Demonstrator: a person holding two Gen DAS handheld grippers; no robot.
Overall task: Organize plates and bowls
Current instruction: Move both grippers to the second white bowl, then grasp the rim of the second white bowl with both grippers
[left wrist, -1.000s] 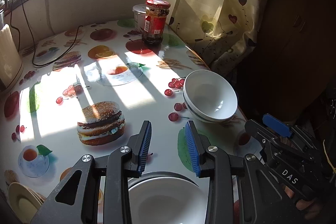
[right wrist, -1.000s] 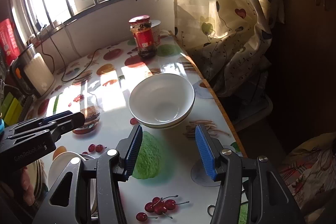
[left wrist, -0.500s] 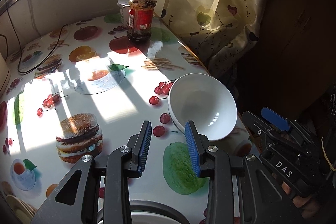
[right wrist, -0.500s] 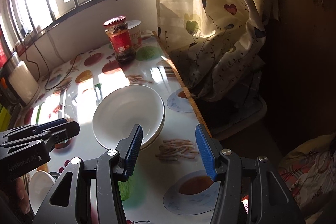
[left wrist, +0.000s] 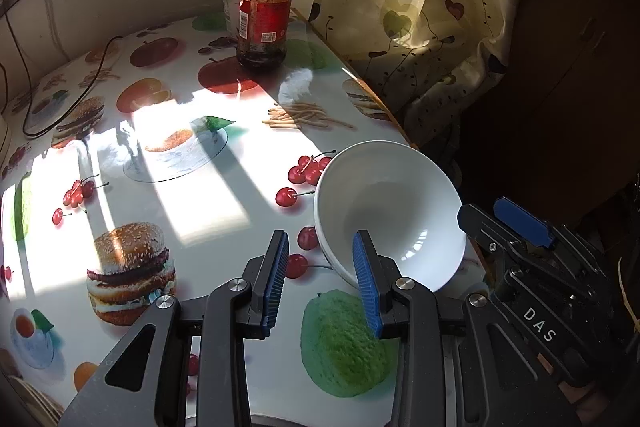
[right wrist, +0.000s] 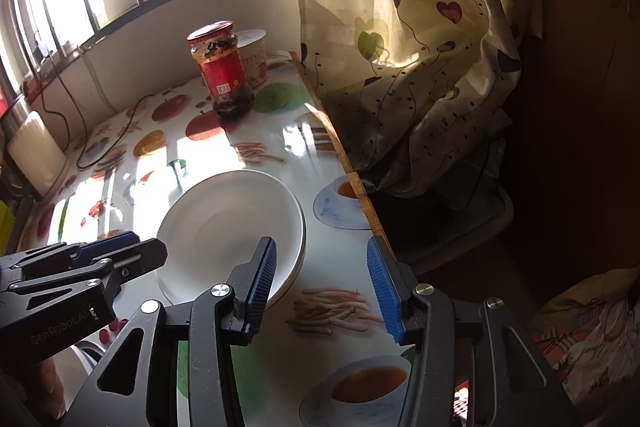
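The white bowls (left wrist: 390,211) sit on the bench (left wrist: 208,203), near its right edge, close to the curtain (left wrist: 420,19). They look like two bowls, one inside the other, because a second rim shows under the top one. They are hard and shiny, so they are probably a bit heavy and slippery, and they could break if they fall. The edge of the bench is very close, so a push the wrong way could send them off. The best place to hold is the thin rim, with one finger inside and one finger outside.

The left claw (left wrist: 320,283) is open a middle amount and holds nothing. Its right finger looks to be over the near rim of the bowls, and its left finger is outside, on the left. I cannot tell if it touches the rim yet.

The right claw (right wrist: 322,285) is open wide and holds nothing. Its left finger is at the near right rim of the bowls (right wrist: 230,227), and its right finger hangs near the bench (right wrist: 320,155) edge.

Far away on the bench stands a jar (left wrist: 266,17) with a red lid, with a white cup (right wrist: 253,57) behind it. These are well apart from the bowls.
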